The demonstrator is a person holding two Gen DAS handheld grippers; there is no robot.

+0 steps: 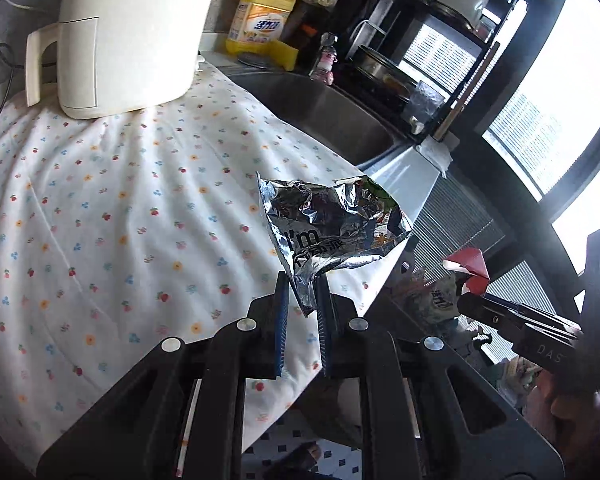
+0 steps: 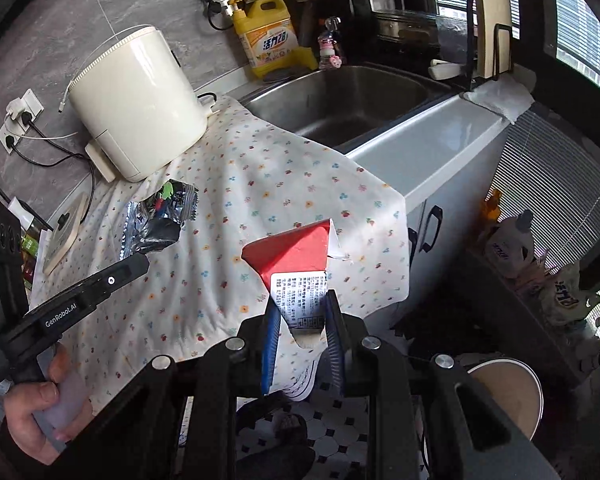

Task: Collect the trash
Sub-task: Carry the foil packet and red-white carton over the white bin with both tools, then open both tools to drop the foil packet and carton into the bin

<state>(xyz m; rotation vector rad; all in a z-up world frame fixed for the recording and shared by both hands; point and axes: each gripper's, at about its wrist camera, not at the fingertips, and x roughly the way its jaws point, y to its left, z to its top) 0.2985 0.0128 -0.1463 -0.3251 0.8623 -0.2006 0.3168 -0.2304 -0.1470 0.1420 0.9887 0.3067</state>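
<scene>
Two handheld tongs-style grippers each hold a piece of trash above a counter draped in a white floral cloth [image 1: 112, 208].

Left gripper [image 1: 303, 300]: its blue-padded fingers [image 1: 281, 320] are drawn close together, pinching the bottom corner of a crumpled silver foil snack wrapper [image 1: 332, 228]. The wrapper stands up and fans out ahead of the fingertips, lifted off the cloth. Beyond it and slightly to the right lies a steel sink [image 1: 332, 112]. Far ahead to the left, a cream-coloured appliance [image 1: 128, 36] sits on the cloth. A yellow detergent bottle [image 1: 262, 16] stands beyond the sink's far edge.

Right gripper [image 2: 302, 312]: its fingers are also nearly closed, clamping the lower end of a red and white carton piece [image 2: 296, 256] with a printed label. The carton rises ahead of the fingertips, over the cloth's hanging edge. To the left of this gripper, the other gripper [image 2: 136, 264] appears from the side with its dark, shiny wrapper [image 2: 160, 216] raised. A person's hand [image 2: 40, 408] grips that tool's handle. Below and to the right of the right gripper stands a round open bin [image 2: 508, 392] on the floor.
</scene>
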